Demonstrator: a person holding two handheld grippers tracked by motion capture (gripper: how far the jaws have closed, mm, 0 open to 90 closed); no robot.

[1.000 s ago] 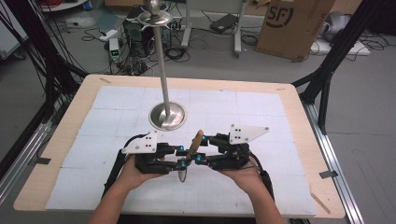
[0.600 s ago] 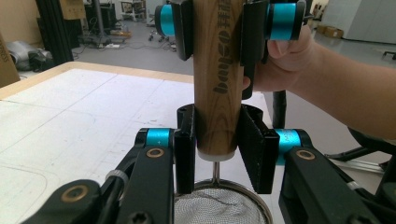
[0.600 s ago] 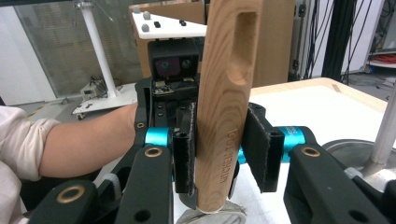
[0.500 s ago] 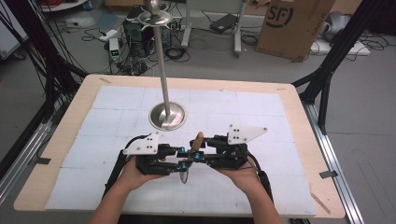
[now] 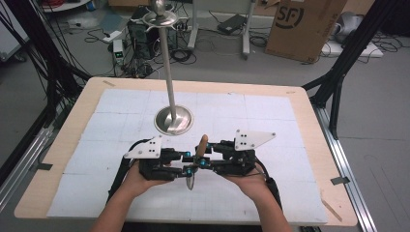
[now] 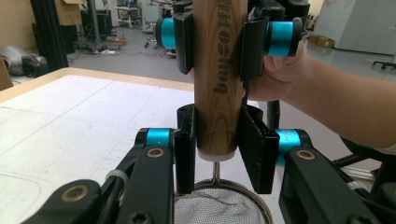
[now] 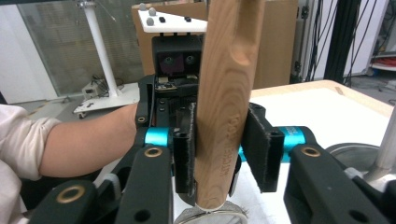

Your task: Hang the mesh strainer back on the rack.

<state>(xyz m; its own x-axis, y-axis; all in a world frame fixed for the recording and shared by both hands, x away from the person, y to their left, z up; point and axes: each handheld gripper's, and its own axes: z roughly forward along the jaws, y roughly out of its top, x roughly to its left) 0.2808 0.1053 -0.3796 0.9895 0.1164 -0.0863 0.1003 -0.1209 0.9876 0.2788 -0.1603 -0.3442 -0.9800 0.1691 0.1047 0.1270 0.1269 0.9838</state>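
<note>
A small strainer with a wooden handle [image 5: 203,144] and a round mesh bowl [image 5: 190,181] is held just above the table's near middle. My left gripper [image 5: 188,168] is shut on the handle's lower end, close to the mesh [image 6: 219,205]. My right gripper [image 5: 203,160] is shut on the same handle a little higher up. In the left gripper view my own jaws clamp the handle [image 6: 217,93], and the right gripper [image 6: 217,39] grips it above. In the right gripper view my jaws press on both sides of the handle [image 7: 224,93], and the left gripper [image 7: 175,60] faces me behind it.
A metal stand rises from a round base [image 5: 173,121] just beyond the grippers, its pole [image 5: 166,63] ending in a small dish at the top. A white gridded mat [image 5: 270,111] covers the wooden table [image 5: 333,193]. Cables, black frames and a cardboard box [image 5: 302,26] lie on the floor beyond.
</note>
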